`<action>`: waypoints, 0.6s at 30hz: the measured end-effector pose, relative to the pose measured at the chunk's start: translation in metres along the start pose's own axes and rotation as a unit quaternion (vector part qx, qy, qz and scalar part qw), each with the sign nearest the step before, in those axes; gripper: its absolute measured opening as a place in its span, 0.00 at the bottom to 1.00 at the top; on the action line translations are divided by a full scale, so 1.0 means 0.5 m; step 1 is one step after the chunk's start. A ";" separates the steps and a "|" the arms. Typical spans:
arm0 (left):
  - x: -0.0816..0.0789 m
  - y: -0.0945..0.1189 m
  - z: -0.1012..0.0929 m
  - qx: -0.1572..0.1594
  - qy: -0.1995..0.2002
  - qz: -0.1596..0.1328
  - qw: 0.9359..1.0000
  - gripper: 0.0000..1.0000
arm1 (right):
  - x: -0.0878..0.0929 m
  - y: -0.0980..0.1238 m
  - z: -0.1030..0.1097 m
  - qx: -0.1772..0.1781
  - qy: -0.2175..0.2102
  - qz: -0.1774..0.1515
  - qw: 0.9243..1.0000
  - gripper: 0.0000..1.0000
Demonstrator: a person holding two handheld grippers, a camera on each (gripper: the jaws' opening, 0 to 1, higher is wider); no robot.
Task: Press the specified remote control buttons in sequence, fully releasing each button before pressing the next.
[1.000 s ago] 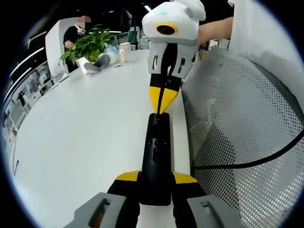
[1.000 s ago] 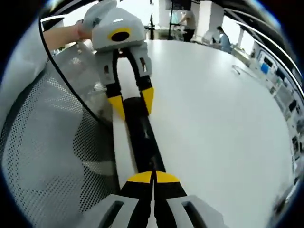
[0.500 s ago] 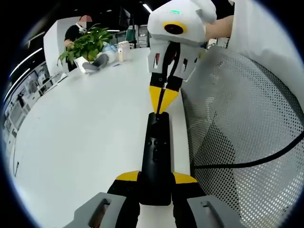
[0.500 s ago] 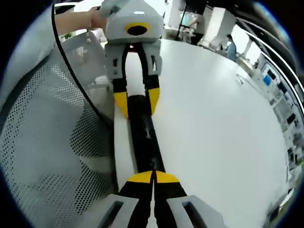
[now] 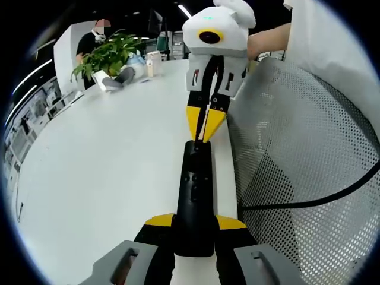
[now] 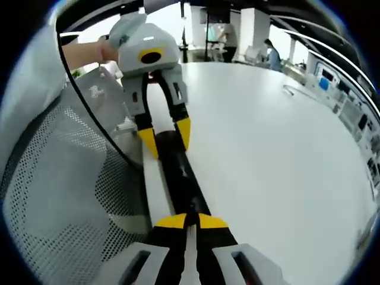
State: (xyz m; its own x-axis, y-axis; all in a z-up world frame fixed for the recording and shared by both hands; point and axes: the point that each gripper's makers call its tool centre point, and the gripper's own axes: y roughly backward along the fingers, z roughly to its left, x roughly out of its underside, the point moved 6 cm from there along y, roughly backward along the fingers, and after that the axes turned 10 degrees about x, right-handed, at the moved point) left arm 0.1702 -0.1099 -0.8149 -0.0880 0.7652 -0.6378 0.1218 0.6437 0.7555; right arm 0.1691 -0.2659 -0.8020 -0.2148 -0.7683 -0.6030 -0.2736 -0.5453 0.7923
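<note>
Since half a second ago the right gripper (image 5: pixel 203 135) has barely shifted over the far end of the slim black remote control (image 5: pixel 195 202); in the left gripper view its white body sits a little differently, its yellow tips still by the remote's top end. In the right gripper view the scene has tilted, which I take for a roll of the hand and not a move of the things.

Nearest in the left gripper view, the left gripper (image 5: pixel 194 224) has its jaws closed on the lower end of the remote, yellow pads on either side of it, so the remote is held steady along the edge of the white desk (image 5: pixel 107 178) with its button face up. That hold looks meant to brace it while the other tool presses.

Further along, the right gripper's jaws are closed to a narrow point, nothing between them, which suits poking a single button. The tips lie at the remote's far end; I cannot tell whether they touch it or hover just above.

In the right gripper view the same remote (image 6: pixel 177 172) runs from the right gripper (image 6: pixel 187 221) to the left gripper (image 6: pixel 165 133) clamping it.

Beside the desk edge lies a grey perforated mesh surface (image 5: pixel 297 148) with a black cable (image 5: pixel 314 200) across it. Far off on the desk stands a green leafy plant (image 5: pixel 107 54)
</note>
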 end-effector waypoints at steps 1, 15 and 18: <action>-0.001 0.000 0.000 0.001 -0.002 0.003 1.000 0.24 | 0.001 0.000 0.000 0.000 0.000 -0.001 1.000 0.02; -0.001 -0.002 0.001 0.013 -0.015 0.015 1.000 0.24 | -0.006 -0.002 0.020 0.023 -0.010 0.022 0.999 0.07; 0.000 -0.001 0.001 0.008 -0.008 0.011 1.000 0.24 | -0.005 -0.002 0.018 0.027 0.007 0.018 0.999 0.07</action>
State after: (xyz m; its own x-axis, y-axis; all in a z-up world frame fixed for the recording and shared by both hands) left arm 0.1705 -0.1102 -0.8155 -0.0691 0.7792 -0.6230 0.1395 0.6259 0.7673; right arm 0.1615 -0.2605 -0.8023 -0.2127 -0.7922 -0.5720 -0.3165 -0.4980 0.8074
